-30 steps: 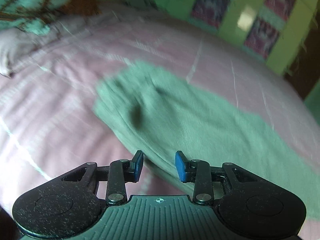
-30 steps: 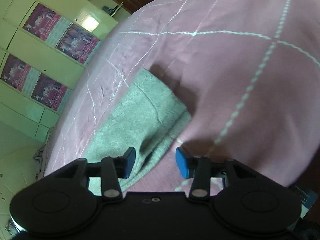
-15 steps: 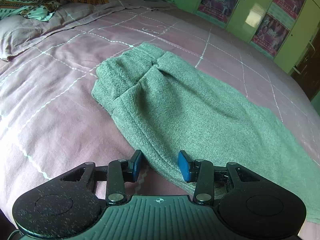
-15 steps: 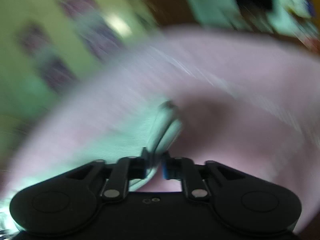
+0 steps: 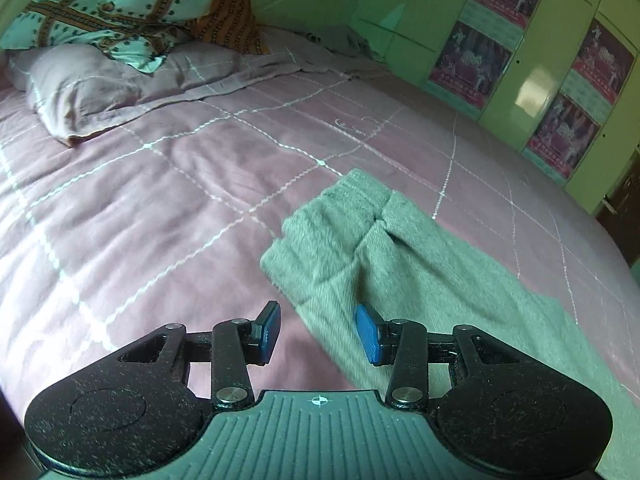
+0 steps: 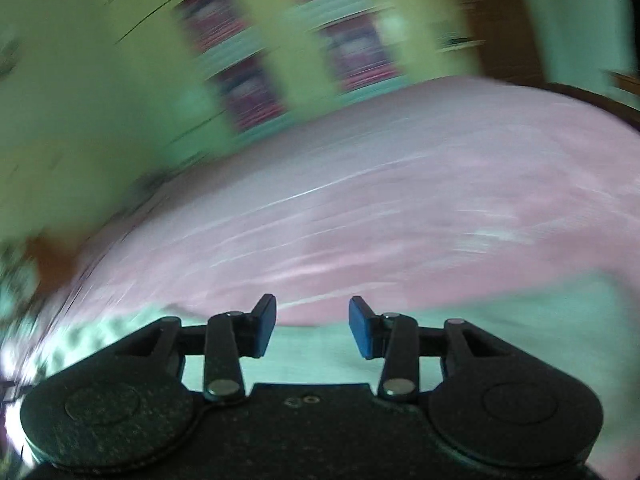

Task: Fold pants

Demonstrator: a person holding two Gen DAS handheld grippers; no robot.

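Grey-green pants (image 5: pixel 420 272) lie folded lengthwise on the pink bedspread (image 5: pixel 160 208), their bunched end toward the middle of the bed. In the left wrist view my left gripper (image 5: pixel 318 332) hovers over the pants' near edge, its jaws opening, and the pads press on nothing. The right wrist view is badly blurred. There my right gripper (image 6: pixel 312 326) is above the pale green pants (image 6: pixel 312 364), its jaws opening with no cloth between the blue pads.
A pink pillow (image 5: pixel 80 84) and a patterned teal and orange cloth (image 5: pixel 120 4) lie at the head of the bed. Green cupboard doors with posters (image 5: pixel 560 80) stand beyond the far side of the bed.
The left gripper has opened wider and shifted left, so the pants sit further right in view. The right gripper pinched the pants' edge, then let go, rolled and swung away fast.
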